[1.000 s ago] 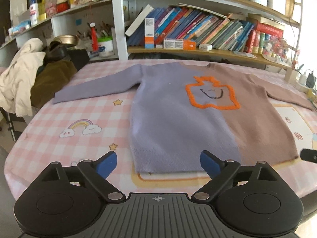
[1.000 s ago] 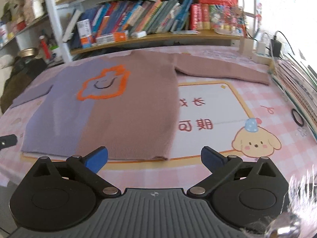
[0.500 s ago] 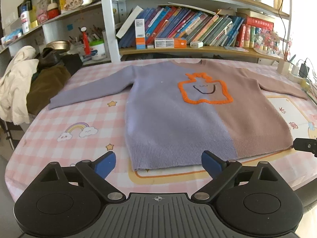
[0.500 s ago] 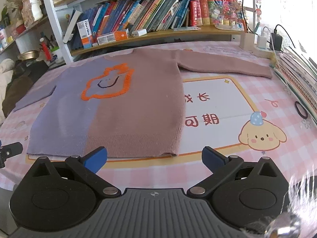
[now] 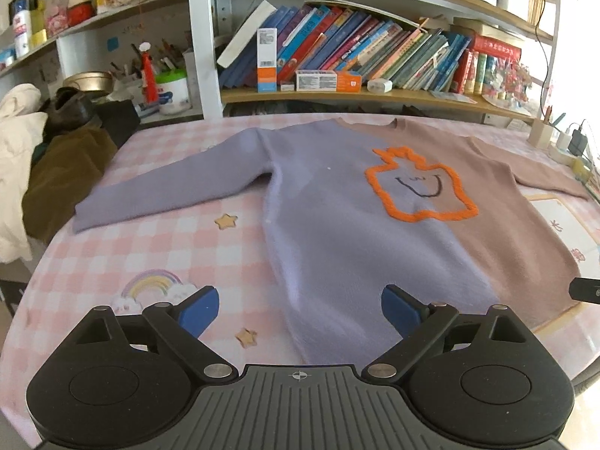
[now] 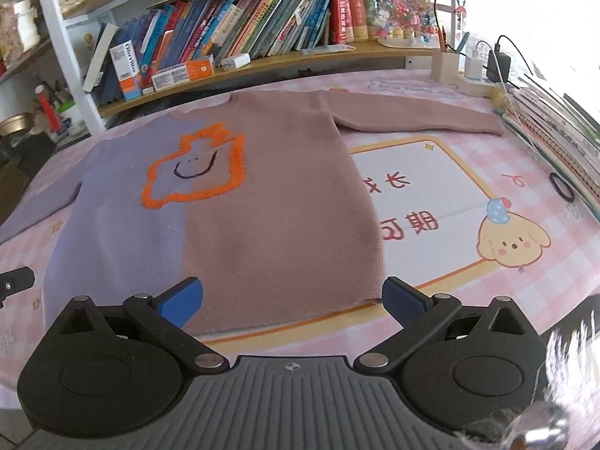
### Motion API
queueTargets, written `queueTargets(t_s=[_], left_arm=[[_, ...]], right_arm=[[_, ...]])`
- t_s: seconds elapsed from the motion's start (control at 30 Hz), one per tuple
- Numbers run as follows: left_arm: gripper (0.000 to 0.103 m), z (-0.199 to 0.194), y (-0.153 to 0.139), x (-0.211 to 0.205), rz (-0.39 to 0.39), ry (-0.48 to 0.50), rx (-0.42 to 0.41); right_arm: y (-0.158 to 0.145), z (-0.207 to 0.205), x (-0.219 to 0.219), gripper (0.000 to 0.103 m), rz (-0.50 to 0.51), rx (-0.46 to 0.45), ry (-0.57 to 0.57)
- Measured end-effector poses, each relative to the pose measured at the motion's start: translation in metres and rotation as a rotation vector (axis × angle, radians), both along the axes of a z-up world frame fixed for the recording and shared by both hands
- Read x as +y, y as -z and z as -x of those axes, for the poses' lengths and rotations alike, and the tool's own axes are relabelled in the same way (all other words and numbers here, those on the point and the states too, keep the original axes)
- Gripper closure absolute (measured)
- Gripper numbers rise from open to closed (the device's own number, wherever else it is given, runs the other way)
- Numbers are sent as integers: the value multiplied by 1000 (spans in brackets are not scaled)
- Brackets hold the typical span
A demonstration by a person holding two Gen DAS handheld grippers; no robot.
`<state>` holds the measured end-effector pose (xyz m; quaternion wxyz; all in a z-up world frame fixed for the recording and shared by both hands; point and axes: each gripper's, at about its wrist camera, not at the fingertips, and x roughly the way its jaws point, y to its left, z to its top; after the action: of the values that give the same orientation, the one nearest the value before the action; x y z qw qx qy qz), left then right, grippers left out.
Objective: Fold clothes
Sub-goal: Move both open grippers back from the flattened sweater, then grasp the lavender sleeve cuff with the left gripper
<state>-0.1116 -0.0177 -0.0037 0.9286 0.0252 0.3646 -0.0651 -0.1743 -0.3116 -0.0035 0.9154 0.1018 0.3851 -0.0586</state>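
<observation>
Knitted two-tone sweater (image 5: 375, 232), lilac on one half and dusty brown on the other, with an orange fuzzy outline and a small smile stitched on the chest, lies flat and face up on the pink checked tablecloth (image 5: 180, 247). Its two sleeves are spread outward: the lilac sleeve (image 5: 168, 187) reaches toward the table's left edge, the brown sleeve (image 6: 420, 116) toward the right. One sweater is on the table.

The left gripper (image 5: 300, 309) hangs low over the near hem of the lilac half, level and pointing toward the collar, its two blue-padded fingers (image 5: 198, 309) spread wide with nothing between them. The right gripper (image 6: 292, 302) sits in the same pose above the hem of the brown half, its blue fingers (image 6: 182, 300) equally wide apart and empty; whether either pad touches the knit is hard to judge from these angles.

A white printed panel with a cartoon puppy (image 6: 450, 202) shows on the cloth beside the brown half. One black hair tie (image 6: 561, 186) lies near the right edge. Behind the table, a wooden shelf holds a row of leaning books (image 5: 360, 48).
</observation>
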Motion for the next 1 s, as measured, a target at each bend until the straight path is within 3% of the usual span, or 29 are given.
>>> queueTargets(t_s=[0.23,0.53,0.7,0.83,1.0], left_arm=[[7,-28,4,46,16,-21,-5],[7,-61,9,120,44,-176,-10],[7,-74,14,163,120,-276,-33],[11,-86,20,193,179,-362,-54],[25,-103,30,216,244,-442,-66]], right_arm=[[1,-14,36,0,11,6,36],[1,-23,61,0,40,35,83],[2,-29,72,0,61,51,76],[1,-31,77,0,77,60,75],[0,-30,75,0,96,70,97]])
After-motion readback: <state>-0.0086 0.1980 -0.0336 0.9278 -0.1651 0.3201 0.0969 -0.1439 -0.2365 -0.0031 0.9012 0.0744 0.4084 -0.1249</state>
